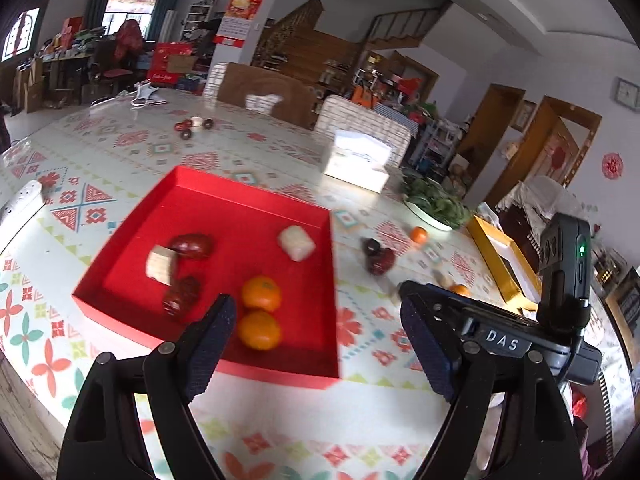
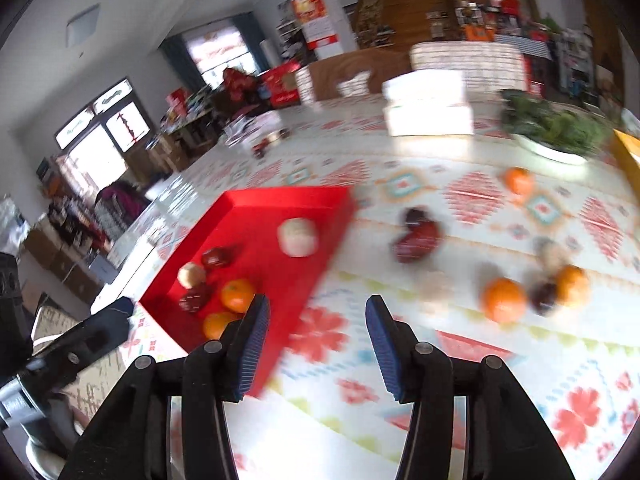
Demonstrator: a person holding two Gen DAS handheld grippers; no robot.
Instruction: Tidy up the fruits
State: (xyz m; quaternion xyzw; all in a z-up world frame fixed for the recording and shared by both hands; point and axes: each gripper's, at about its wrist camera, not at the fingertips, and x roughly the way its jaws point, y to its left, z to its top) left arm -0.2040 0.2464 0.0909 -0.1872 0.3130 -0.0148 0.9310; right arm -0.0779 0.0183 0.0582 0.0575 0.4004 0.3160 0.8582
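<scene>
Left gripper (image 1: 316,344): jaws spread wide, nothing between the blue ribbed pads. Right gripper (image 2: 316,344): jaws apart, also empty.

Shallow red cardboard tray (image 1: 256,200) on patterned plastic tablecloth (image 1: 360,340), just ahead of left gripper, ahead and to the left of right gripper. In tray: two round orange mandarins (image 1: 260,312), touching, just beyond left finger of left gripper; dark red wrinkled fruits (image 1: 192,245); pale cut chunks (image 1: 296,242), one at far right, one at left.

Loose on cloth, right of tray: dark red fruits (image 2: 416,232); orange mandarins (image 2: 504,300) near right gripper's right side; one mandarin farther off (image 2: 518,180), near white dish of greens (image 2: 560,136). Right view heavily blurred.
</scene>
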